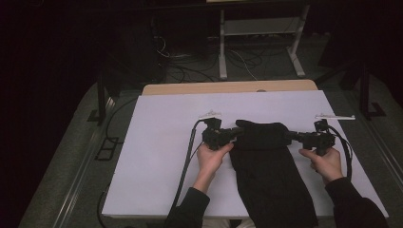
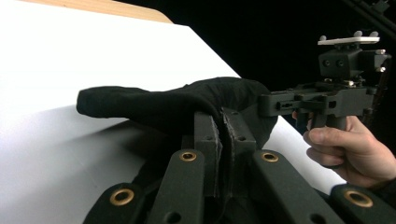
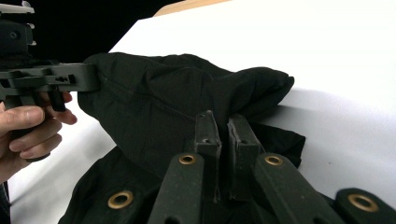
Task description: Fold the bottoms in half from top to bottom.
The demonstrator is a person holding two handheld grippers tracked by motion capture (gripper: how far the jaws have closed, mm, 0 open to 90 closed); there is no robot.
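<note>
High view, left gripper and right gripper level (facing inward), each pinching black cloth.

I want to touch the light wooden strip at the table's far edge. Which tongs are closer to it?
Roughly equal. The left tongs and right tongs both pinch the black cloth, well short of the light wooden strip.
</note>
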